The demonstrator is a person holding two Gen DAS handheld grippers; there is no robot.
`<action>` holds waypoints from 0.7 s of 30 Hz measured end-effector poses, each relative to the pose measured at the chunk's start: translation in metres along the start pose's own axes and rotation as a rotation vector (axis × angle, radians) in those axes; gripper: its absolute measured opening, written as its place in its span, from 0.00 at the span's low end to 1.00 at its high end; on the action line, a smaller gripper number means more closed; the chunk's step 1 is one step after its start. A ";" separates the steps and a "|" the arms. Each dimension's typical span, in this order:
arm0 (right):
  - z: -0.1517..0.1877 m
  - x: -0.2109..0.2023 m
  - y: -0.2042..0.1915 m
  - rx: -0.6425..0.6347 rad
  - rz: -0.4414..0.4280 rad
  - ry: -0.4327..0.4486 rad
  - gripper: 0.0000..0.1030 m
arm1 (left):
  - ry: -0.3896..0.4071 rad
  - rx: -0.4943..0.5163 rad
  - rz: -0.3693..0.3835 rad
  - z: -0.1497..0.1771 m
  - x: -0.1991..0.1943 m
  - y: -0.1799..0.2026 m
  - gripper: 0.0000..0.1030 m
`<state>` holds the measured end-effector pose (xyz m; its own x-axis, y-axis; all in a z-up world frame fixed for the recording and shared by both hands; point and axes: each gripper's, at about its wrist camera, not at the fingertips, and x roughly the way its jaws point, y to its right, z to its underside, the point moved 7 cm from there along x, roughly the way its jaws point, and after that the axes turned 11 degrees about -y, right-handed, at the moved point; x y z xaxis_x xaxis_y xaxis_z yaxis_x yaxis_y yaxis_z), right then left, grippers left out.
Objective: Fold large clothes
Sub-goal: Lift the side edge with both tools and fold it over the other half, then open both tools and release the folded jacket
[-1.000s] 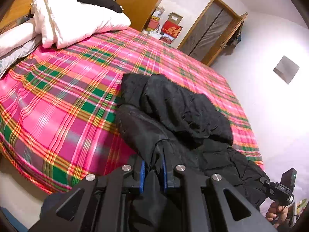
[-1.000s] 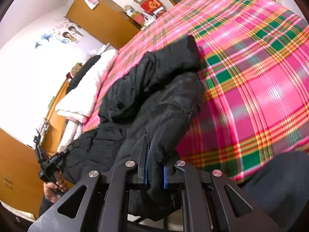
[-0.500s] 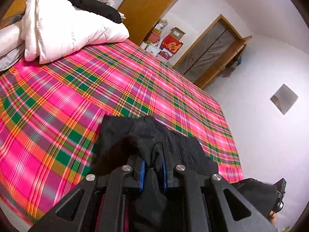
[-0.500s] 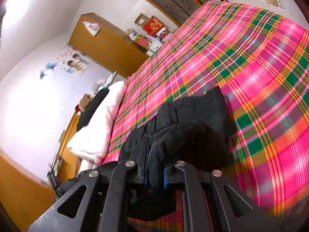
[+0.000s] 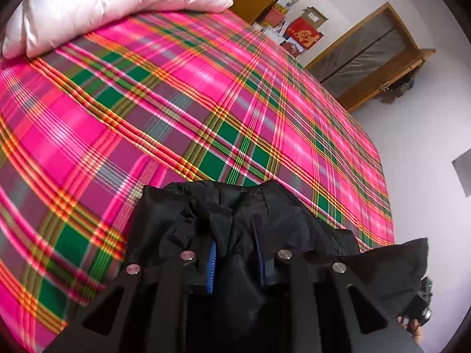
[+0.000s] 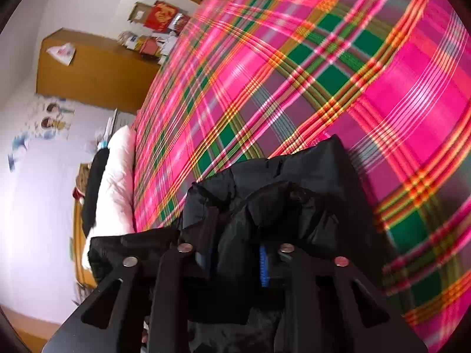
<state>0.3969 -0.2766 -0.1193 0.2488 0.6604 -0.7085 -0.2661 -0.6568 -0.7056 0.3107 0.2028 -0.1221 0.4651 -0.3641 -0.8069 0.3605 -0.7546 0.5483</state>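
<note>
Both claws are clamped on bunched fabric of the black jacket [image 5: 235, 229], which fills the lower middle of each wrist view above the plaid bedspread [image 5: 147, 111]. The left gripper [image 5: 235, 260] and right gripper [image 6: 235, 261] each pinch a thick fold between blue pads. To lay it well, carry both edges level toward the white duvet [image 5: 103, 3] at upper left — release only once the fabric lies flat.

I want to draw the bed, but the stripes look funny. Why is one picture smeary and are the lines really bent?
Right wrist view: the pink, green and orange plaid bedspread is streaked by motion blur, and the wall stickers are smeared too. Left wrist view: sharper, yet the fisheye lens bows the stripes and darkens the corners. The black puffy jacket shows little detail in either view.
</note>
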 end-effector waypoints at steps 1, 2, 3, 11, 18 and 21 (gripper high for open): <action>-0.002 0.001 0.000 0.016 -0.030 -0.001 0.38 | -0.011 -0.007 0.017 -0.002 0.003 -0.001 0.26; -0.003 0.000 0.001 0.026 -0.060 -0.003 0.47 | -0.021 -0.014 0.028 -0.004 0.004 -0.001 0.28; -0.004 -0.003 -0.001 0.037 -0.098 -0.002 0.53 | -0.032 -0.022 0.044 -0.006 0.003 0.000 0.31; 0.000 -0.048 -0.029 -0.036 -0.149 0.129 0.72 | 0.026 -0.078 0.186 -0.019 -0.039 0.004 0.54; 0.021 -0.059 -0.062 -0.294 0.022 0.199 0.72 | 0.163 0.019 0.135 -0.026 -0.088 0.011 0.60; 0.028 -0.044 -0.056 -0.389 0.149 0.172 0.72 | 0.143 0.120 0.032 -0.019 -0.080 0.014 0.61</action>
<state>0.3751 -0.2590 -0.0483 0.3944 0.4993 -0.7715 0.0508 -0.8501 -0.5242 0.2939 0.2320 -0.0453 0.5878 -0.3146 -0.7453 0.2484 -0.8066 0.5363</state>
